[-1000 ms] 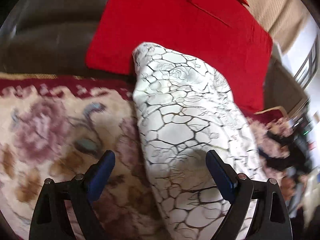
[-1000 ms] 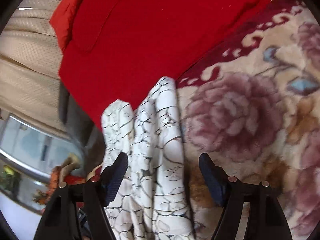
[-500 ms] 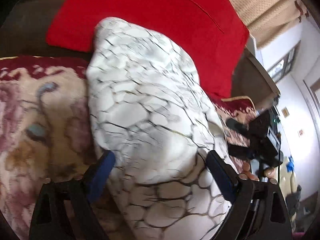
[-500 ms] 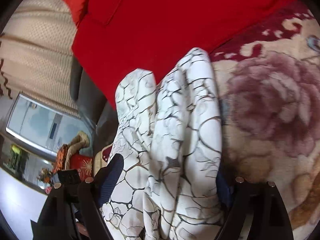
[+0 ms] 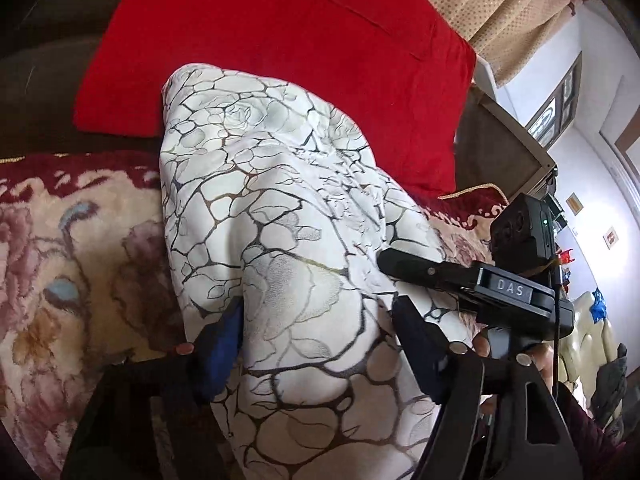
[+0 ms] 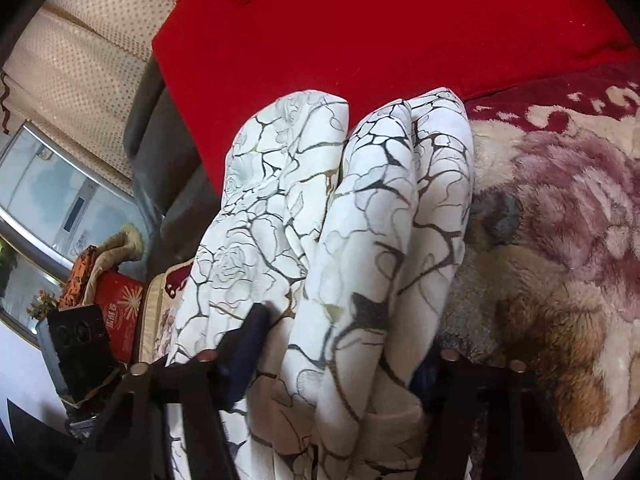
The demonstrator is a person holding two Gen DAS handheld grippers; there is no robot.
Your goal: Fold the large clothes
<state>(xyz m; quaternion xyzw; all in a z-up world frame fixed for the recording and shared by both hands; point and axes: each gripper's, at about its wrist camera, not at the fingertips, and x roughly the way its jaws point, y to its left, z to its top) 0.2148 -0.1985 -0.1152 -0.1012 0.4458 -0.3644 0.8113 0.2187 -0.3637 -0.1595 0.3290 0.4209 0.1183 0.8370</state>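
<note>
A: A plush floral blanket (image 5: 80,264) is covering the surface, with one red cushion (image 5: 280,48) lying along its far edge and a beige curtain (image 5: 500,12) hanging behind that.

B: And the garment?

A: One white cloth with a dark crackle print (image 5: 280,240) is lying in a thick bundle on the blanket, its far end touching the cushion. In the right wrist view it is showing as two rounded folds (image 6: 340,220) side by side (possibly three, since the right one is creased down its middle).

B: What are the grippers doing?

A: The left gripper (image 5: 320,344) is closing; its jaws have just been narrowing, and the two blue pads (image 5: 224,344) are pressing into the bundle from both sides. The right gripper (image 6: 336,352) has been closing too, and its jaws are squeezing the folds between them; the right-hand pad is mostly hidden behind the cloth.

B: Any open room?

A: Bare blanket is stretching wide on one long side of the cloth. On the other side the blanket's edge is running near, with the right gripper (image 5: 472,280) sitting just beside the cloth there, one hand (image 5: 532,364) gripping it.
</note>
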